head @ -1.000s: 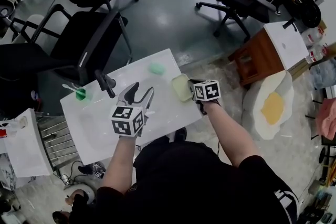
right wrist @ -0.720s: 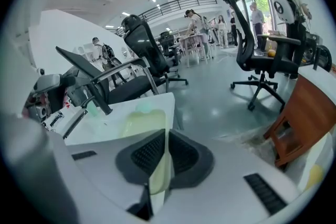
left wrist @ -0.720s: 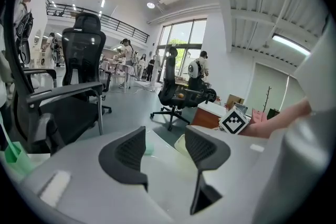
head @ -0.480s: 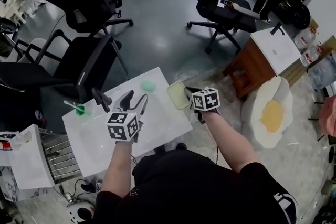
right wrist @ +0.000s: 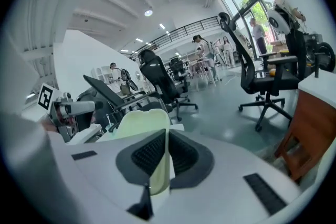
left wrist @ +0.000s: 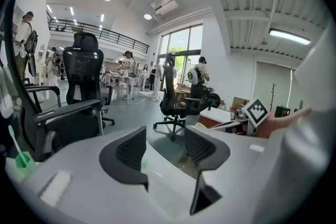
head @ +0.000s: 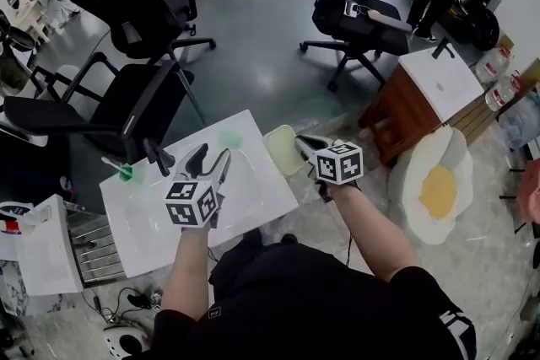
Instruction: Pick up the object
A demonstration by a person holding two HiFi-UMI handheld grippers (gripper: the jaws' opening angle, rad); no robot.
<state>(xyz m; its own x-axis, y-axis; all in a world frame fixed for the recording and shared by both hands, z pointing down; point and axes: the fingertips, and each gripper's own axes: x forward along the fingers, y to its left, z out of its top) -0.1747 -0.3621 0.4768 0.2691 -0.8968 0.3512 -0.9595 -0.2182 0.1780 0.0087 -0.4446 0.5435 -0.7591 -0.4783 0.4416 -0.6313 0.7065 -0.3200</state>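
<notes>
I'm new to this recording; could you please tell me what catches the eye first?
The right gripper is shut on a pale yellowish plastic tray at the right edge of the white table. The left gripper hovers open above the table, and a fried-egg-shaped rug lies on the floor at right.

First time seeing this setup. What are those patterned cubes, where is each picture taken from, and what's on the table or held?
No robot here: a person holds a two-jaw gripper in each hand; the patterned cubes are part of them. One picture comes from a camera on the person's head, looking down; the other two cameras ride on the grippers and look along their jaws. The left gripper is open above the white table, nothing between its jaws. The right gripper is shut on the rim of a pale yellow-green dish by the table's far corner. On the table lie a small mint-green object and, near its left edge, a green item with a thin handle.
</notes>
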